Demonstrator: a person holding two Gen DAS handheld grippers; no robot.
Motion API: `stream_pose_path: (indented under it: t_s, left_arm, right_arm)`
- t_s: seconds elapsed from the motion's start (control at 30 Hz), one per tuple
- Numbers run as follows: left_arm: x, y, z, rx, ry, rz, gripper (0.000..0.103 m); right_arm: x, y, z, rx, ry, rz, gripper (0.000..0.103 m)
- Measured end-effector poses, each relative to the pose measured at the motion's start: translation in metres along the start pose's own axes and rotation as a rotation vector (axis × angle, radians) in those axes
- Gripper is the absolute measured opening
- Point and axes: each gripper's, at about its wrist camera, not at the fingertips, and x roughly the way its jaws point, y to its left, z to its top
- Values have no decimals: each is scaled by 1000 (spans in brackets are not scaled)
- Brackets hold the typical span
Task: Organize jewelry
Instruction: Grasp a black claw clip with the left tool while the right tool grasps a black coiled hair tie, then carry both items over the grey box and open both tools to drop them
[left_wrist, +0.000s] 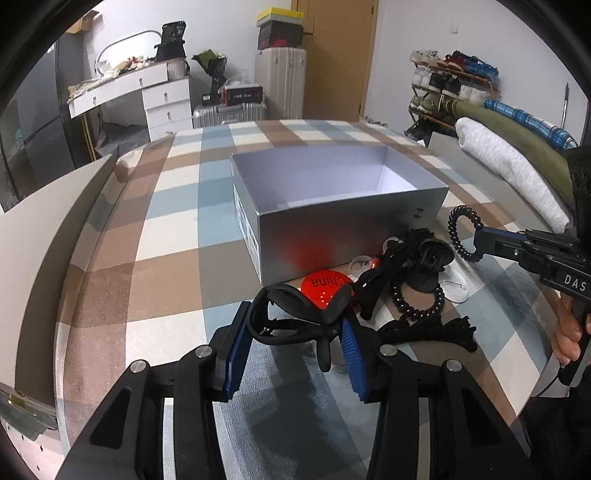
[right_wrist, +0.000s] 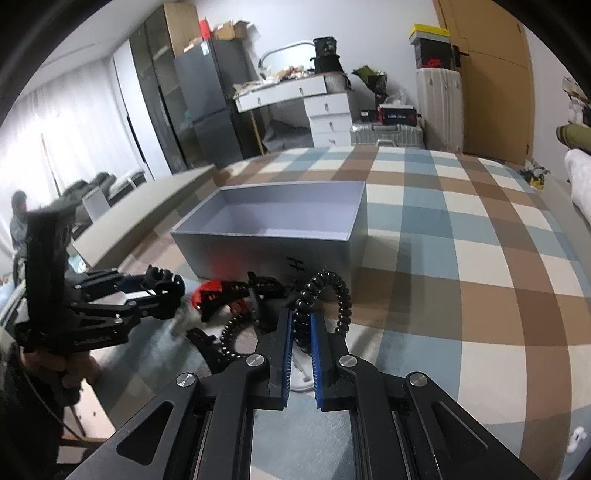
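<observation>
A: Biggest first: the checked tablecloth (left_wrist: 177, 229), and on it the open grey box (left_wrist: 332, 206), which shows nothing inside from either wrist view.

B: It sits just behind the pile, mouth up, so I'd judge it is where the pieces are meant to go.

A: And the left gripper (left_wrist: 295, 332)?

B: Its blue pads are fairly wide apart, pressing on a black hair clip (left_wrist: 299, 314) between them (the clip fills the gap, so that width is simply the clip's own). It is held low, just in front of the box.

A: The right gripper (right_wrist: 303, 332)?

B: Nearly closed, pinching one end of a black spiral hair tie (right_wrist: 328, 295); the rest of the coil arches free above the fingers, clear of the cloth.

A: What remains on the cloth?

B: Beside the box's front wall: a red disc (left_wrist: 321, 288), a dark bead bracelet (left_wrist: 417, 299) and a tangle of other black pieces. Plenty left, I'd say.
</observation>
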Motion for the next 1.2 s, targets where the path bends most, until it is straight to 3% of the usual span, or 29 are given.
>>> stream_pose_path:
  t_s: [0.33,0.67,0.93,1.2]
  left_arm:
    - [-17,4,6,-30,-80,-16,39]
    - [-25,0,45,-22,-188,-25,39]
    - [16,9,65,-45,-142,-17,39]
    - [24,6,67,-34,-114,-3,39]
  right_arm:
    - [-16,2,9,7,-83,49,8]
    - [-8,-8,41,97,-108,150,9]
    - [21,-7,69,136,-61,173,9]
    - [56,-16,76,195,36,174,9]
